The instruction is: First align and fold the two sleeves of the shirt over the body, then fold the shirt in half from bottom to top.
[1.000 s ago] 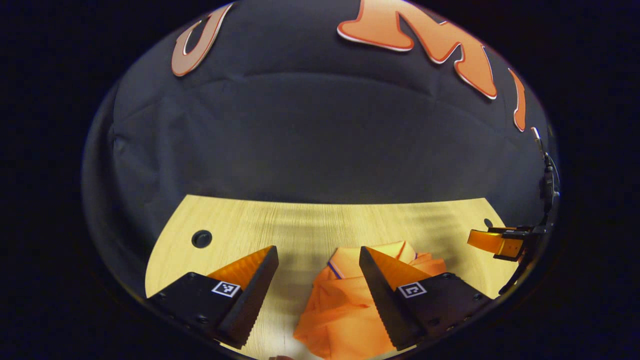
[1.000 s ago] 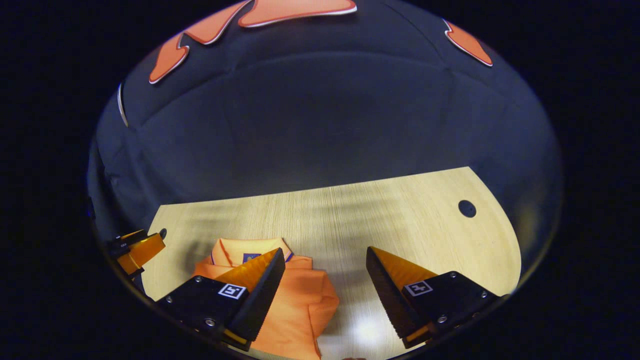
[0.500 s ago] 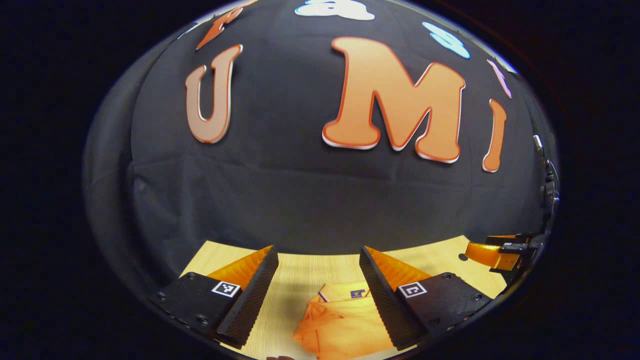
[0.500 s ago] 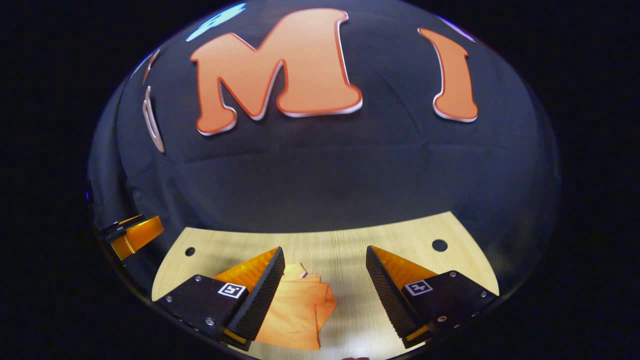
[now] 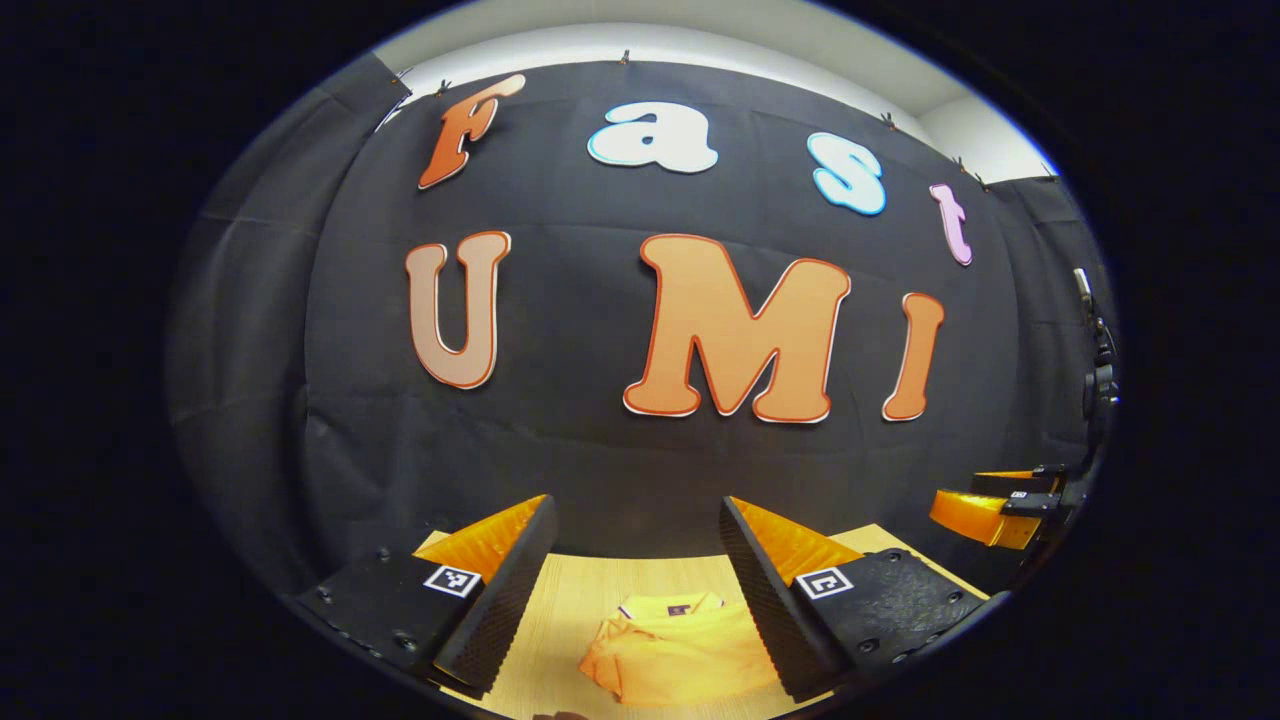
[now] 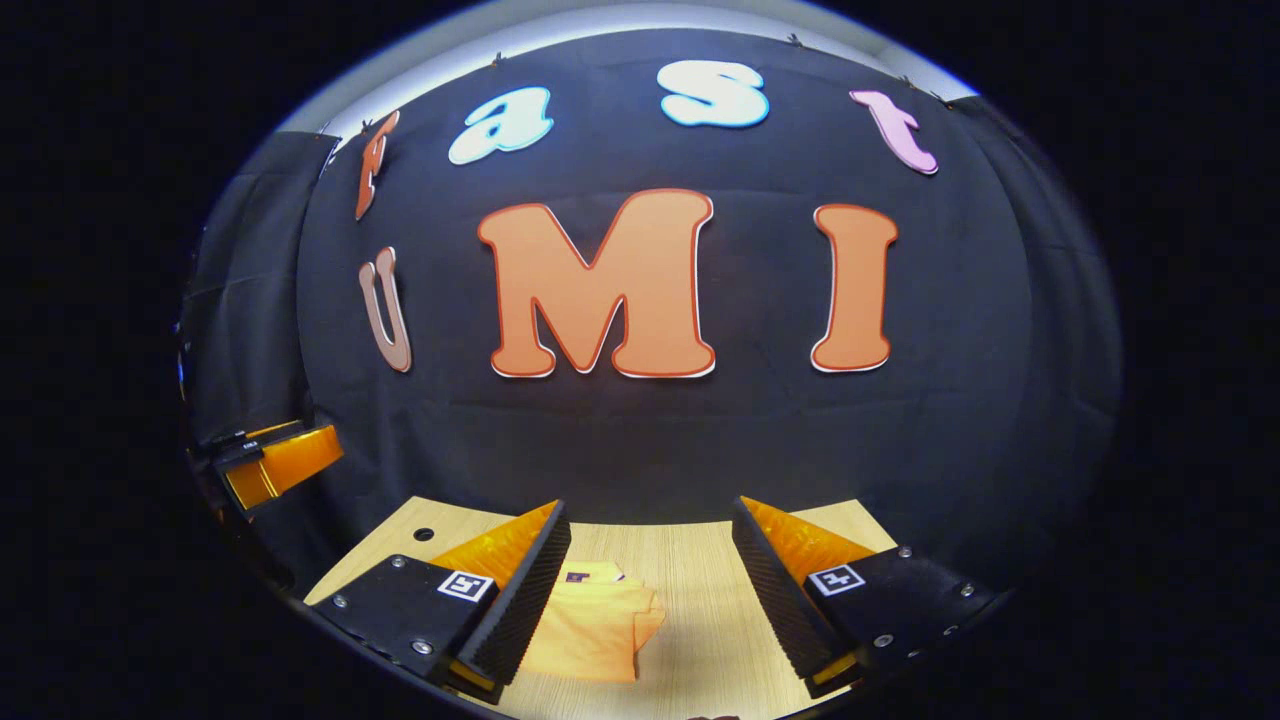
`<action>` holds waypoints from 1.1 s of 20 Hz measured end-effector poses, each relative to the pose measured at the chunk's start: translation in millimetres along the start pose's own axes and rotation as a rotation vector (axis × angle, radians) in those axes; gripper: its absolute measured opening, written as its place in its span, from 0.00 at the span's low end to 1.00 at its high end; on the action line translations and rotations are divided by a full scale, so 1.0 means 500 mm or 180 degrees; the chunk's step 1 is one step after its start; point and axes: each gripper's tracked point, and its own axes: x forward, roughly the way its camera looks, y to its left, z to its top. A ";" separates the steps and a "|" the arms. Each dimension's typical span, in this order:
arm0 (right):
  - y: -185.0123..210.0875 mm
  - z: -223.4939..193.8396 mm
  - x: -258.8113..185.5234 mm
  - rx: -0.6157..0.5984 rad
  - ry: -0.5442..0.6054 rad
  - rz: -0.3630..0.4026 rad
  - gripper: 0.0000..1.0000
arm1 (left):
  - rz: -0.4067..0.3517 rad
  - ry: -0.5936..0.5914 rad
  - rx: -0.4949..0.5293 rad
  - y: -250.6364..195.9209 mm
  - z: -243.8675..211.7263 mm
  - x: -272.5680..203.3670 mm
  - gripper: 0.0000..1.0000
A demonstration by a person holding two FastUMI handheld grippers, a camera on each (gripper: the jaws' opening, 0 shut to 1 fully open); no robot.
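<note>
Shirt (image 5: 672,648) sits folded at bottom center on the counter (image 6: 700,560), so both grippers' fingers (image 5: 500,590) hang apart, holding nothing.

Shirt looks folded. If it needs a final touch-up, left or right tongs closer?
Neither clearly. Left tongs and right tongs are both open, raised off the folded shirt on the table. Left lines up slightly better.
</note>
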 end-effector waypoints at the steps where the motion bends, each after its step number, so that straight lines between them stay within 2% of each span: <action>1: -0.001 0.002 -0.026 -0.0026 -0.0054 -0.0012 0.98 | 0.0012 -0.0057 0.0003 0.002 0.001 -0.022 0.98; 5: -0.018 -0.032 -0.093 -0.0057 -0.0086 -0.0136 0.98 | -0.0006 -0.0091 -0.0012 -0.013 -0.021 -0.070 0.98; 9: -0.040 -0.048 -0.115 0.0042 -0.0170 -0.0259 0.98 | -0.0052 -0.0168 0.0021 -0.025 -0.010 -0.084 0.98; 11: -0.046 -0.059 -0.115 0.0072 -0.0130 -0.0217 0.98 | -0.0058 -0.0184 0.0168 -0.043 -0.005 -0.092 0.98; 14: -0.068 -0.047 -0.112 0.0064 -0.0157 -0.0127 0.98 | -0.0144 -0.0158 0.0141 -0.094 -0.005 -0.088 0.98; 18: -0.093 -0.030 -0.108 0.0097 -0.0203 0.0096 0.98 | 0.0064 -0.0221 0.0087 -0.094 0.004 -0.111 0.98; 22: -0.117 -0.042 -0.103 0.0147 -0.0159 0.0146 0.98 | 0.0265 -0.0177 0.0010 -0.072 -0.001 -0.154 0.98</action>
